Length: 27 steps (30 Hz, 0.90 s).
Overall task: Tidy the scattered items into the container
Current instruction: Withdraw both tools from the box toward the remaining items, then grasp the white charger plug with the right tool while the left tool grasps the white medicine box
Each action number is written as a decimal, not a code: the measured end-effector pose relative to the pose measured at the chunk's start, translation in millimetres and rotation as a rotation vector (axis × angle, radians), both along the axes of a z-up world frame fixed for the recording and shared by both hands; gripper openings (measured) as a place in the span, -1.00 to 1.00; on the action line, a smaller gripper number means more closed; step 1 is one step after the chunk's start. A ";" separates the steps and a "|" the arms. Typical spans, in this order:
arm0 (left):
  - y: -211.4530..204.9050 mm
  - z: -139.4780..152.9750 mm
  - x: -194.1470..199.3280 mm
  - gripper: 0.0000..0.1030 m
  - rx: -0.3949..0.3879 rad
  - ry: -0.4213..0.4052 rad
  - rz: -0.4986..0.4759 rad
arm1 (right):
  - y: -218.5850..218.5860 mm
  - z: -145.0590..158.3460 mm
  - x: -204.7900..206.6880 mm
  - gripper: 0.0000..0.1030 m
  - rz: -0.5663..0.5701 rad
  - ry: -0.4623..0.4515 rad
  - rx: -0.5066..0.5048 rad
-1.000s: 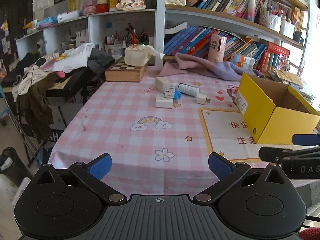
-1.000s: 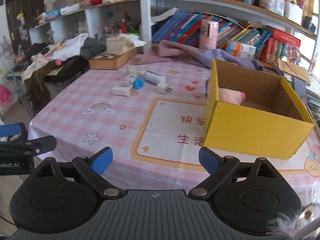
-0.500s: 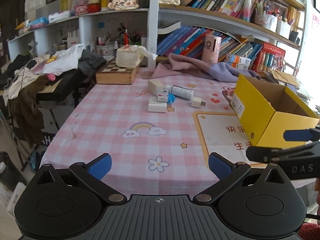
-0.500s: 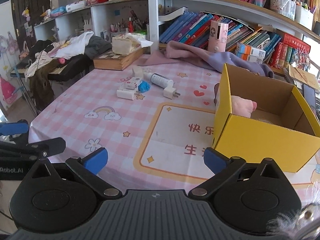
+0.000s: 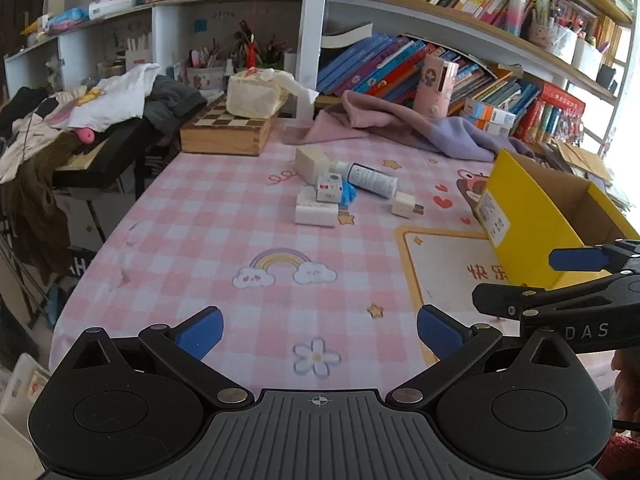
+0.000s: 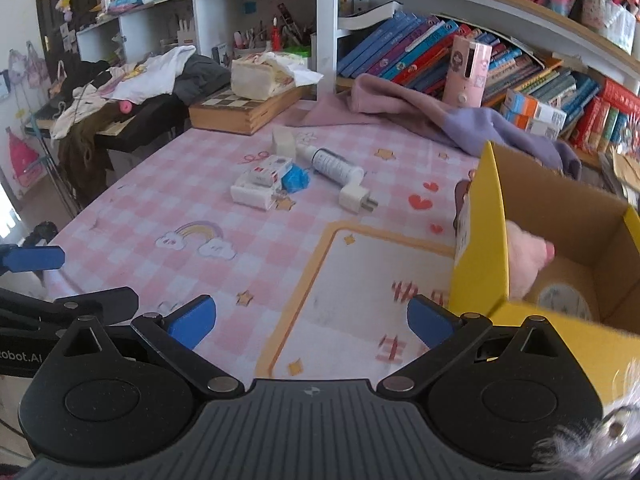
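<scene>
We hold 2 grippers over the near edge of the pink checked tablecloth [image 5: 224,216]. Our left gripper [image 5: 319,330] has its 2 blue-padded fingers [image 5: 199,331] spread wide with nothing between them, and our right gripper [image 6: 310,322] is likewise released and empty, hanging just beside the near corner of the yellow box [image 6: 478,248].

We count 6 scattered items in 1 loose cluster toward the far middle of the cloth, well apart from both grippers. There is 1 cream block [image 5: 311,165] at the back, 1 white bottle [image 5: 370,179] lying on its side just beside it, 1 white charger plug [image 5: 406,205] near the bottle's end, 1 small red-and-white carton [image 5: 329,188] resting on 1 flat white box [image 5: 317,210], and 1 blue crumpled wrapper [image 5: 347,193] touching the carton.

The 1 yellow box stands open on the right side of the table, on the printed mat [image 6: 360,280]. Inside it we see 1 pink soft item [image 6: 526,258] and 1 round tape-like object [image 6: 566,296]; what else it holds we cannot tell.

Behind the cluster sit 1 wooden chessboard case [image 5: 226,132] and 1 pink-and-lilac garment [image 5: 404,130].
</scene>
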State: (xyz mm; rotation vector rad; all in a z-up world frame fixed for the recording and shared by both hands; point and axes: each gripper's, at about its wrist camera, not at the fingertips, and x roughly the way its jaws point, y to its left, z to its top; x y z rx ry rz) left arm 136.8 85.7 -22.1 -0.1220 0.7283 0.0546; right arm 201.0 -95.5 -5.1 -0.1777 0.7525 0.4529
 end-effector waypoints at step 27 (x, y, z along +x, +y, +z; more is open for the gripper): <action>7.7 -17.7 119.2 1.00 0.149 0.066 -0.004 | 21.7 -23.9 144.0 0.81 -0.071 0.074 0.031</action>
